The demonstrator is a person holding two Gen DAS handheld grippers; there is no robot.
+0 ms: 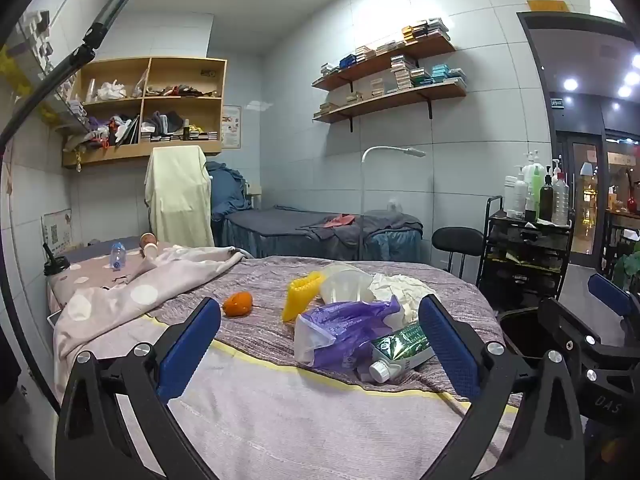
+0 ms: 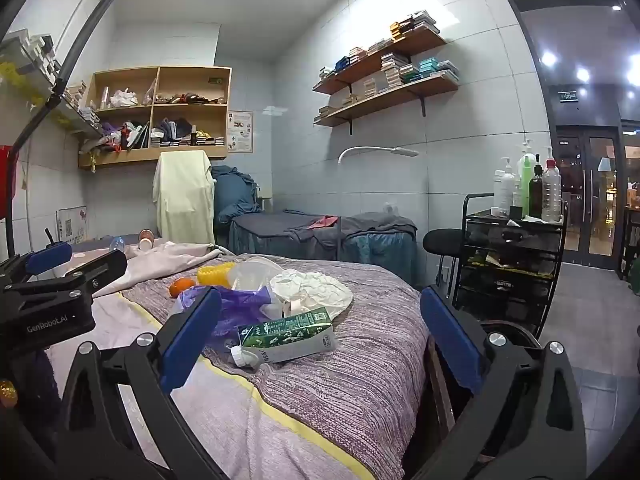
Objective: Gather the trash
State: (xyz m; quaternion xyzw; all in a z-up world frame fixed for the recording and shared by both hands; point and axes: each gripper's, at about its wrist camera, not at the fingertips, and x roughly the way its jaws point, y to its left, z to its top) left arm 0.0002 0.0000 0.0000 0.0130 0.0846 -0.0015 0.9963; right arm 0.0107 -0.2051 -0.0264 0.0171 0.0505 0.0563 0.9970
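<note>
Trash lies in a cluster on the bed: a green and white carton (image 1: 400, 350) (image 2: 290, 334), a purple plastic bag (image 1: 340, 326) (image 2: 236, 306), crumpled white paper (image 1: 400, 286) (image 2: 312, 288), a clear plastic cup (image 1: 346, 282) (image 2: 250, 272), a yellow ridged piece (image 1: 300, 294) (image 2: 214, 274) and an orange peel (image 1: 238, 303) (image 2: 181, 286). My left gripper (image 1: 320, 344) is open and empty, just short of the bag and carton. My right gripper (image 2: 320, 340) is open and empty, with the carton between its fingers' lines. A dark bin (image 1: 520, 332) (image 2: 508, 332) stands right of the bed.
The bed (image 2: 360, 380) has a striped purple cover and a dotted blanket (image 1: 132, 292). A blue bottle (image 1: 117, 256) and a dark-lidded cup (image 1: 56, 268) lie at its far left. A black cart with bottles (image 2: 516, 248), a stool (image 2: 444, 242) and a second bed (image 1: 320, 232) stand behind.
</note>
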